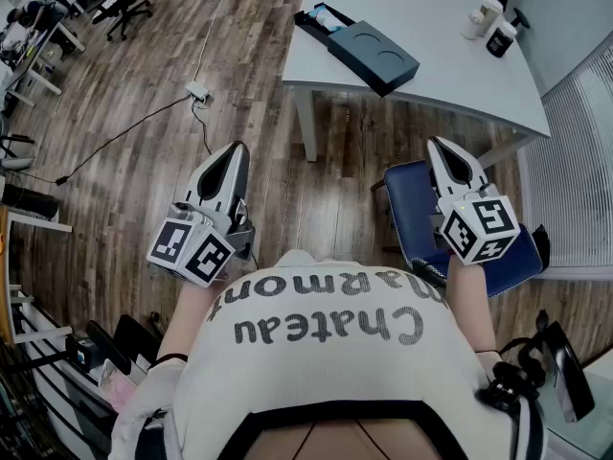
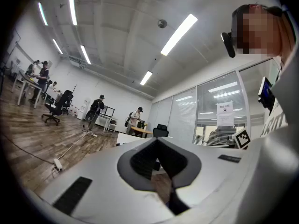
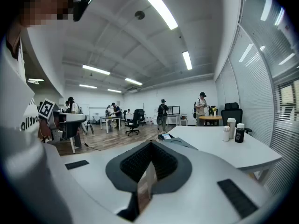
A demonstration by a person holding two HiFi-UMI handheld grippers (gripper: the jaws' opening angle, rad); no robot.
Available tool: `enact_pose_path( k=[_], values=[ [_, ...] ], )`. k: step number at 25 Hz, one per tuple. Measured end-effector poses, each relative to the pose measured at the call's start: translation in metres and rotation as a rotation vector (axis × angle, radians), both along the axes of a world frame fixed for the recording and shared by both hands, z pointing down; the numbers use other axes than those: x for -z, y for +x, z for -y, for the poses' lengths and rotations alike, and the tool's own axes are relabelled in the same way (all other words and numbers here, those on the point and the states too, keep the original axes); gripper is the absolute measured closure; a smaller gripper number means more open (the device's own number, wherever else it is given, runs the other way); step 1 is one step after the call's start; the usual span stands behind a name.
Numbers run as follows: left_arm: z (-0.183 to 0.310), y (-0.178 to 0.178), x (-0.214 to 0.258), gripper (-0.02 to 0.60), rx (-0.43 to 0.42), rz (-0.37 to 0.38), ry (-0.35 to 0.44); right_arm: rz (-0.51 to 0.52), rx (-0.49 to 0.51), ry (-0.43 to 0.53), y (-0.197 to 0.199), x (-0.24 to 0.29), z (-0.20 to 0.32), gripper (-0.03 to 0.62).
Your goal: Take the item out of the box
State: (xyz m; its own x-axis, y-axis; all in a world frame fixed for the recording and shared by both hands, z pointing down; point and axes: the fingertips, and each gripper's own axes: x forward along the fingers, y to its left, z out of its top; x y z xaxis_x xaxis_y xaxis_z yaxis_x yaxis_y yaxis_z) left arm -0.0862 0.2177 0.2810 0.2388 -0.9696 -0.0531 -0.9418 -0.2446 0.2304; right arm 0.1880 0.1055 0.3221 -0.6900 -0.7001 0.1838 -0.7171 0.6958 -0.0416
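Box (image 1: 375,57) lies ahead; left gripper (image 1: 233,151) and right gripper (image 1: 442,148) point forward, jaws closed, empty.

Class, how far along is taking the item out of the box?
Done: nothing visibly. In hand: nothing. The left gripper and right gripper have shut, empty jaws and are short of the table. Remaining: reach the box and unpack it.
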Motion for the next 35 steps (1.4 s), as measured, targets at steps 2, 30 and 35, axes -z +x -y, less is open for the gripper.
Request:
enact_pose_path(
  k=[2,30,35],
  values=[
    [-0.001,-0.003,-0.001,0.583,0.005,-0.007,-0.002,-0.004,0.003,-0.001,-0.002,-0.001,-0.001,0.595],
    [0.08,-0.04,-0.031,0.583,-0.04,-0.058,-0.098,-0.007,0.007,-0.184,-0.051,-0.042,0.065,0.595],
    [0.133,-0.056,-0.016,0.583,-0.092,-0.064,-0.083,-0.009,-0.017,-0.209,-0.071,-0.038,0.096,0.595]
  ],
)
